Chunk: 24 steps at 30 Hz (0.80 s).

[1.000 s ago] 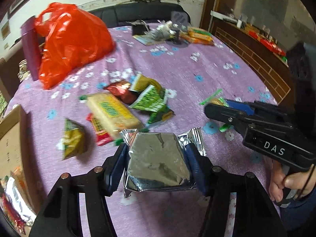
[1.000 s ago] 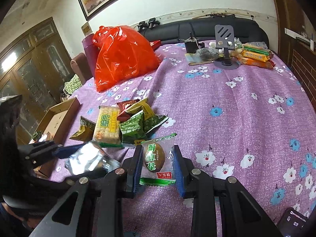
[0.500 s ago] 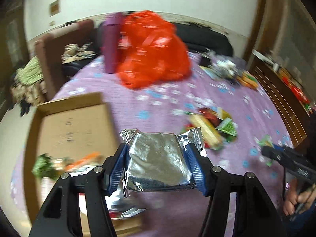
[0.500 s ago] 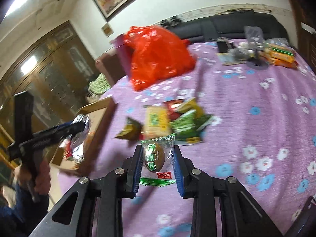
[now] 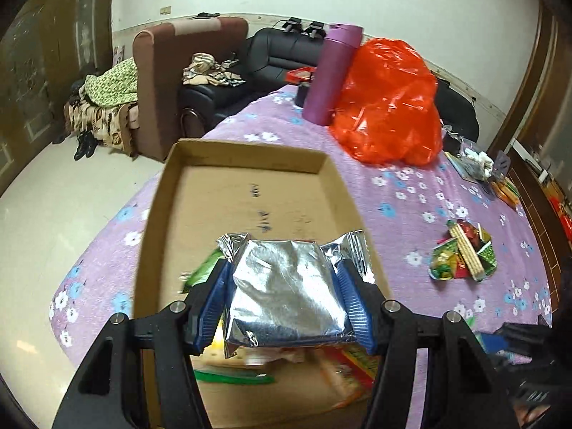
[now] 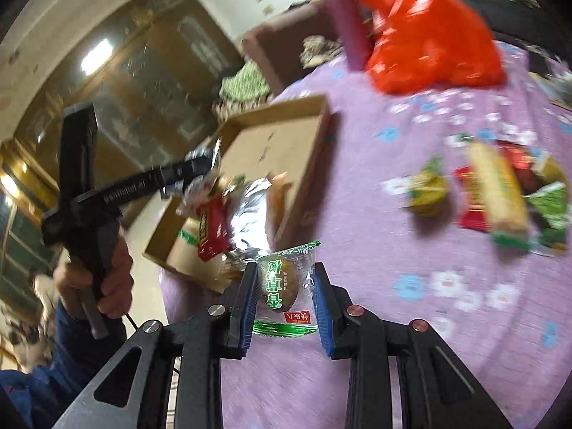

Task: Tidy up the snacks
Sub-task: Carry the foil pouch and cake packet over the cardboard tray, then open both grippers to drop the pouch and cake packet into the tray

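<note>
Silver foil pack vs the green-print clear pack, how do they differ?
The silver foil pack is opaque and unprinted; the green-print clear pack shows its brown snack inside. The foil pack hangs over the cardboard box; the clear pack hangs over purple cloth beside it. Both are sealed and clamped, foil in the left hand-held gripper, clear in the right.

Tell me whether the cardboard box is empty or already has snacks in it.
Not empty. The cardboard box holds several snack packets piled at its near end, while its far half shows bare cardboard.

I counted one cardboard box (image 5: 246, 193), one orange bag (image 5: 389, 107) and one purple bottle (image 5: 332, 75). I held two packets: one silver packet (image 5: 286, 286), one green packet (image 6: 284, 286).
</note>
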Each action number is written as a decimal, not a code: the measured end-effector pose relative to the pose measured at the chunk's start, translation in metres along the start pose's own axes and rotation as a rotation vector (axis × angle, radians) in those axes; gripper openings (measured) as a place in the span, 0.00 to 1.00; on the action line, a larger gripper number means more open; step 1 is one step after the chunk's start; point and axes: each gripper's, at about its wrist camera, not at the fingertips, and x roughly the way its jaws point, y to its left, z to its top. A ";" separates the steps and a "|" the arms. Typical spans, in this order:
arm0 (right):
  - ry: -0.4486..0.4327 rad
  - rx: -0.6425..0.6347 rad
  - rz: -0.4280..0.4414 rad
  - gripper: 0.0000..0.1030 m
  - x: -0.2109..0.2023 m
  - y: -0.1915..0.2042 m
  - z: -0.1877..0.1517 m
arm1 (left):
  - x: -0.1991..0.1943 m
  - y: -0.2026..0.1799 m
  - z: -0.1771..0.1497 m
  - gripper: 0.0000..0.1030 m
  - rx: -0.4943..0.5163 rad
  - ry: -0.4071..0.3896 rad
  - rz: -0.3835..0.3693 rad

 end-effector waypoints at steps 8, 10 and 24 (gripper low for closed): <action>0.048 -0.118 -0.046 0.32 0.049 0.045 0.015 | 0.007 0.028 0.005 0.59 -0.013 0.003 0.007; 0.044 -0.120 -0.049 0.32 0.056 0.047 0.020 | 0.009 0.030 0.008 0.59 -0.007 0.001 0.009; -0.025 -0.127 -0.061 0.50 0.082 0.050 0.055 | 0.023 0.031 0.020 0.63 -0.013 0.010 0.006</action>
